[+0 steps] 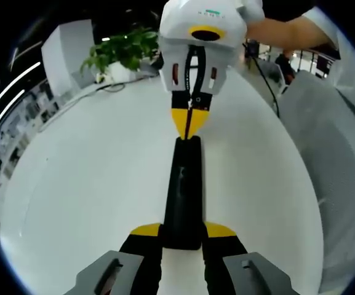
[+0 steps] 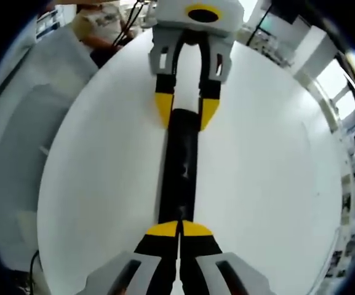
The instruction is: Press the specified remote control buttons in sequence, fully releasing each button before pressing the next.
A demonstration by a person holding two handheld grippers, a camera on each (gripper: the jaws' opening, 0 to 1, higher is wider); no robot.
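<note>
On the white table (image 1: pixel 72 178) lies the black remote (image 1: pixel 183 190), lengthwise between the two grippers. The left gripper (image 1: pixel 183 233) has its jaws spread around the remote's near end, clamping it by its sides. The right gripper (image 2: pixel 179 230) has its jaws closed together, tips touching the remote's other end, gripping nothing. To press well, the closed tips should likely come straight down on one button, then lift fully clear before the next, while the left holds the remote steady and unobscured.
</note>
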